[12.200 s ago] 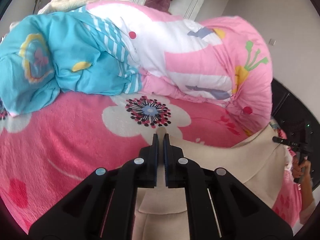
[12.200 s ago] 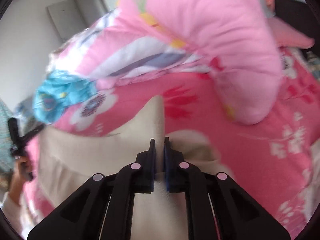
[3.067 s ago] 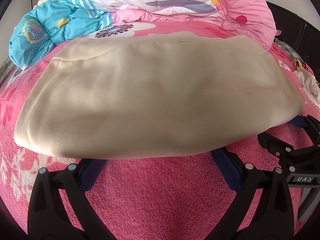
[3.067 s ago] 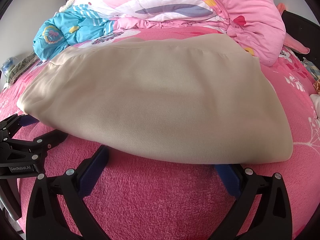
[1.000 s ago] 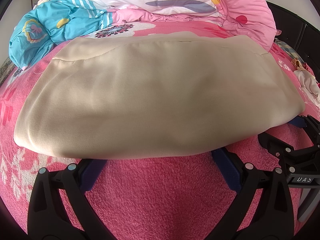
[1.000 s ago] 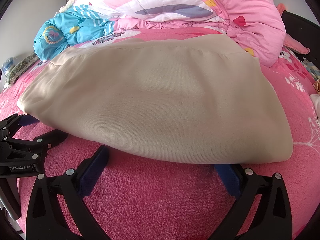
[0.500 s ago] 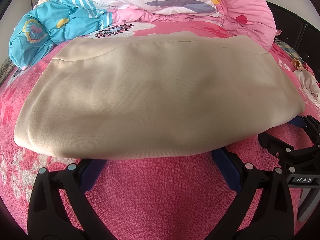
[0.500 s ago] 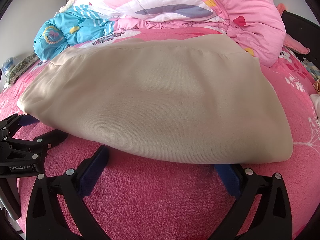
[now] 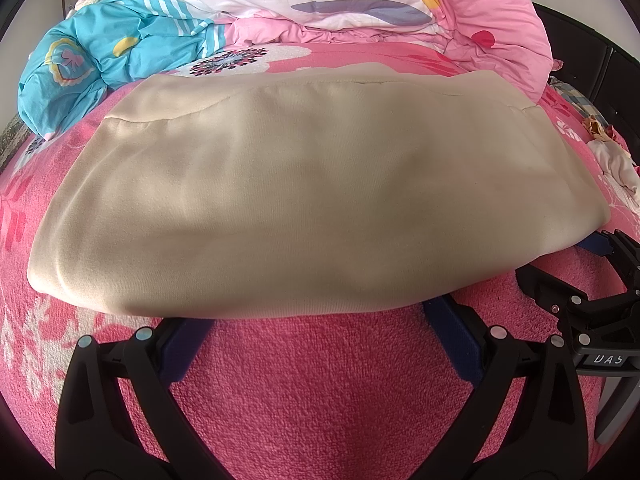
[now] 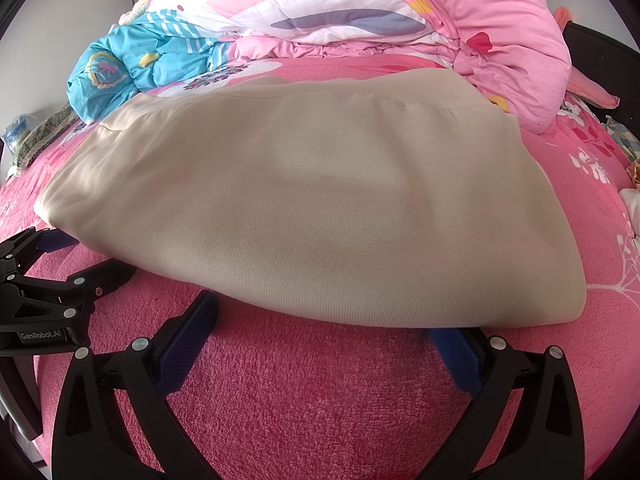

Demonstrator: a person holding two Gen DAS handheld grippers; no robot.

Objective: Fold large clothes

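On the bed, the beige garment (image 9: 312,200) lies folded into a broad flat slab on the pink floral blanket (image 9: 320,380), its near fold edge facing both cameras. Left tool (image 9: 316,320): spread wide, holding nothing, blue pads just beside the near edge of the garment. Right tool (image 10: 320,320): likewise wide open and empty, pads at the same edge toward the garment's right end.

Judgement: garment looks already halved; the next fold probably needs both near corners. To do it well, slide each lower pad under the full stack at the garment's two ends, close on all layers together, lift evenly, and lay the edge square on the far edge to avoid skew or a trapped crease.

Surface: plush and soft, so the pads may sink or catch blanket pile. Behind the garment, a pink quilt (image 9: 400,12) and a blue quilt (image 9: 112,52) are heaped close to its far edge. Beyond them, pale wall.
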